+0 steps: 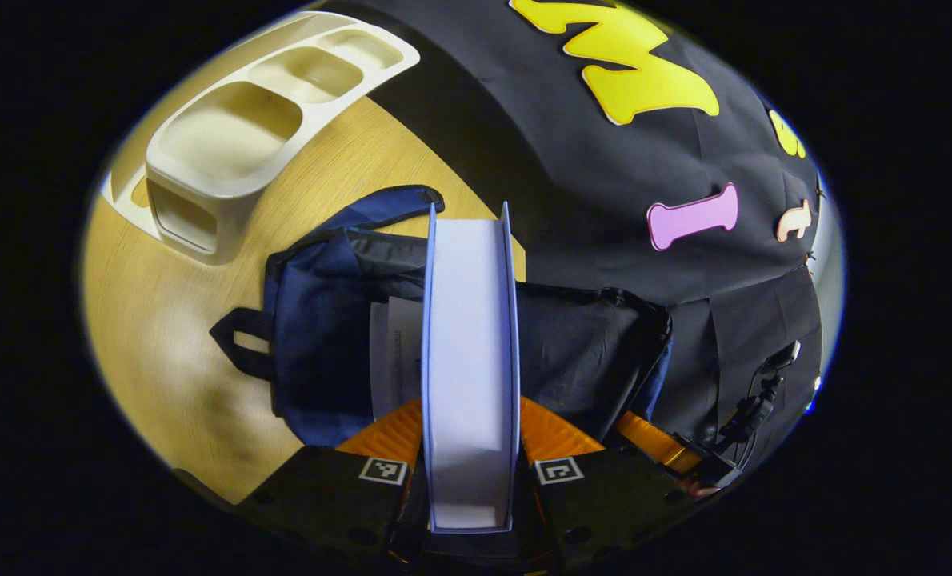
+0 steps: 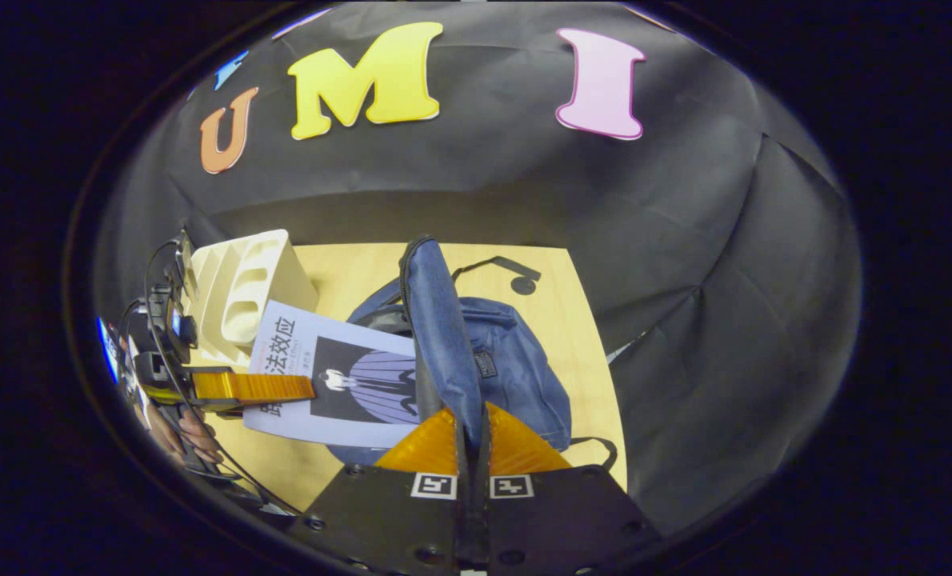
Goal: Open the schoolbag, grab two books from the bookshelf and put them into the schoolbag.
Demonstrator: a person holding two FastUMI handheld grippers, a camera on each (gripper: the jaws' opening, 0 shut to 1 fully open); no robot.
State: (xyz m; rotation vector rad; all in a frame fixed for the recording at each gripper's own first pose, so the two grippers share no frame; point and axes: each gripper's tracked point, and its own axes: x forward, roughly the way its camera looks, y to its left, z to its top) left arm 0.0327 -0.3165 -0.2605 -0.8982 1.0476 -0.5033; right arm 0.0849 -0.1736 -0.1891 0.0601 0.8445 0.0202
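Right now the insertion step is in hand: the left tool [image 1: 470, 460] pinches a pale blue book [image 1: 470, 352] between its orange fingers [image 1: 388, 436], the covers pressed from both sides, with the page edge facing the camera and the far end hanging over the open mouth of the navy schoolbag [image 1: 588, 360]. In the right gripper view the same book shows its illustrated cover, held flat-on beside the bag by the left tool coming in from the side, a hand just visible behind it. The right tool [image 2: 470, 448] is pressed together on the raised flap [image 2: 440, 336] of the schoolbag, holding that strip of blue fabric upright so the opening is kept wide. The schoolbag lies on the wooden counter [image 1: 156, 320], its carry loop and straps spread on the wood, and inside the opening a pale sheet or page edge can be seen next to the held book; whether that is a first book already packed I cannot tell for sure. The cream bookshelf [image 1: 236, 136] stands near the bag on the counter, its visible compartments looking empty. To my judgement the next move calls for lowering the book straight down into the gap while the flap is kept taut and lifted, then spreading the left fingers only once the book is well seated inside.
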